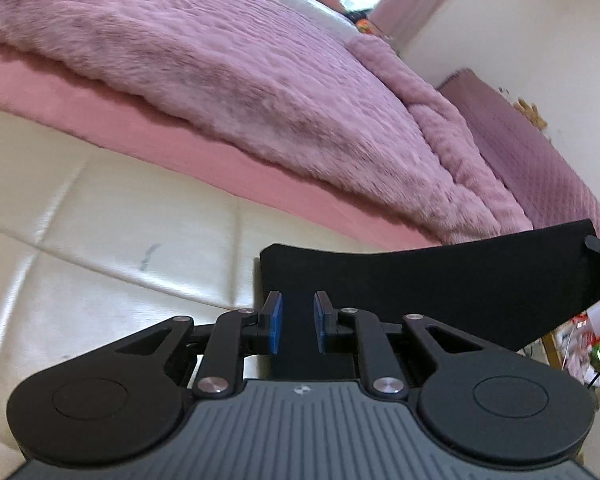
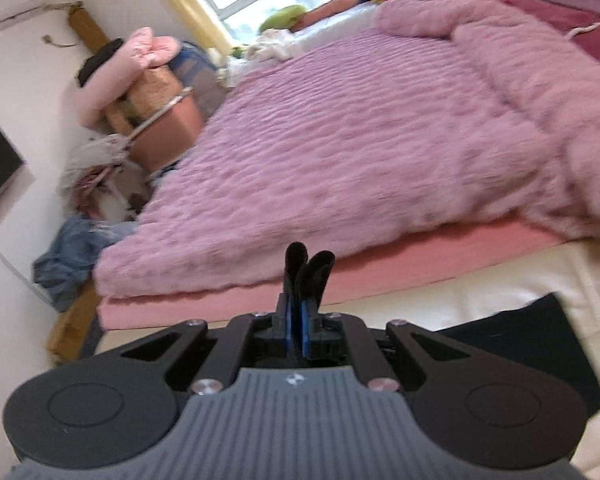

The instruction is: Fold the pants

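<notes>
**Lifting black pants off a cream bed base, both grippers risk losing the cloth**

Holding the black pants [image 1: 440, 280] up between two hand-held grippers, a person works at the foot of a bed, where a fluffy pink blanket [image 1: 220, 72] lies over a pink mattress [image 1: 100, 112] set on a cream padded bed base [image 1: 80, 220]. The garment hangs stretched in the air above the base's near edge, not yet folded.

The likeliest failure, judging from the grips, is a slip. The left gripper [image 1: 298, 326] has its blue pads set narrowly apart, with a band of dark cloth running between them; whether the pads truly pinch it cannot be told, so a sharp pull could free that end. The right gripper [image 2: 298, 328] has its jaws together, clamped on a bunched edge of the pants, two dark lobes poking out beyond the tips. That bite looks shallow, and a tug might strip it loose. A dropped end would let the cloth sag onto the base and crumple, spoiling the fold line.
</notes>
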`<state>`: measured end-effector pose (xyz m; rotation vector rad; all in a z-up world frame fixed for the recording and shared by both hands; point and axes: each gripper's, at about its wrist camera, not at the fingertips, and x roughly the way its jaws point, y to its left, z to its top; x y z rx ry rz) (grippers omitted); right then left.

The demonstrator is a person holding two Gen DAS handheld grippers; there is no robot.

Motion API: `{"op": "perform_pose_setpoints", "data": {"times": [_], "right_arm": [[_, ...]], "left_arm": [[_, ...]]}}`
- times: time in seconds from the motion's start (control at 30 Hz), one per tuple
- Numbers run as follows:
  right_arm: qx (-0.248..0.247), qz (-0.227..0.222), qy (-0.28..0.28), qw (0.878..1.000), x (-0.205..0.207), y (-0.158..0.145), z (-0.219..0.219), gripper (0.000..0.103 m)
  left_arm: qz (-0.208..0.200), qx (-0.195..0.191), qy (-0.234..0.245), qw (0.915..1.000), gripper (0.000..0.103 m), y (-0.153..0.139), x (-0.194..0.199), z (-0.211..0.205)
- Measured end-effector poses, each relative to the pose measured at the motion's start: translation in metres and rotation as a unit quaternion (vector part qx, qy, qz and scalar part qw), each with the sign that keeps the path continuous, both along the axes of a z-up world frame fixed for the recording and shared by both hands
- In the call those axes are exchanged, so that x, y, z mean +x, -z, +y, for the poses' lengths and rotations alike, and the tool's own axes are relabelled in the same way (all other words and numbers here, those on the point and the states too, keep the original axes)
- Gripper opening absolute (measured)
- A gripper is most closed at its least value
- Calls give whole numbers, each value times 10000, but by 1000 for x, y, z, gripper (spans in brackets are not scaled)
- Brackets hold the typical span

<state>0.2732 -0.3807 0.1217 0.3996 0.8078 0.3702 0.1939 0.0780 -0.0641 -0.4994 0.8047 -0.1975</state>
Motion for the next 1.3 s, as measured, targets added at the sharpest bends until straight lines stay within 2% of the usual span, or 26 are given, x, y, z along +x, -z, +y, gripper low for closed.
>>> {"op": "perform_pose_setpoints", "data": {"times": [0.2,0.4,0.57,0.8,0.9,1.03,1.13,1.2,1.23,1.3], "right_arm": [[-455,256,468,9975,10,23,-69,0],[-937,591,707,9913,32,74,-108,0],[-1437,769,734,9839,56,121,-110,0],[-2422,918,680,9635,76,190,-110,0],[-2690,968,755,9553,82,213,-111,0],[-2738,888,797,9544,81,233,-114,0],[-2818,719,847,9530,78,239,-115,0],[-3020,566,928,9471,76,240,-113,14],[-3196,498,1035,9405,75,240,-111,24],[-3401,378,1152,9325,71,235,-110,19]], "left_arm": [[136,184,322,9992,18,10,25,-34],[345,393,591,9969,18,29,51,-63],[516,613,720,9942,18,49,70,-77],[564,599,726,9940,18,68,88,-83],[611,609,738,9935,18,74,95,-85],[664,701,725,9927,18,82,98,-89],[631,837,676,9922,13,84,98,-93],[637,883,621,9921,11,83,98,-93],[640,882,602,9922,11,82,98,-92],[660,861,495,9929,11,79,97,-89]]}}
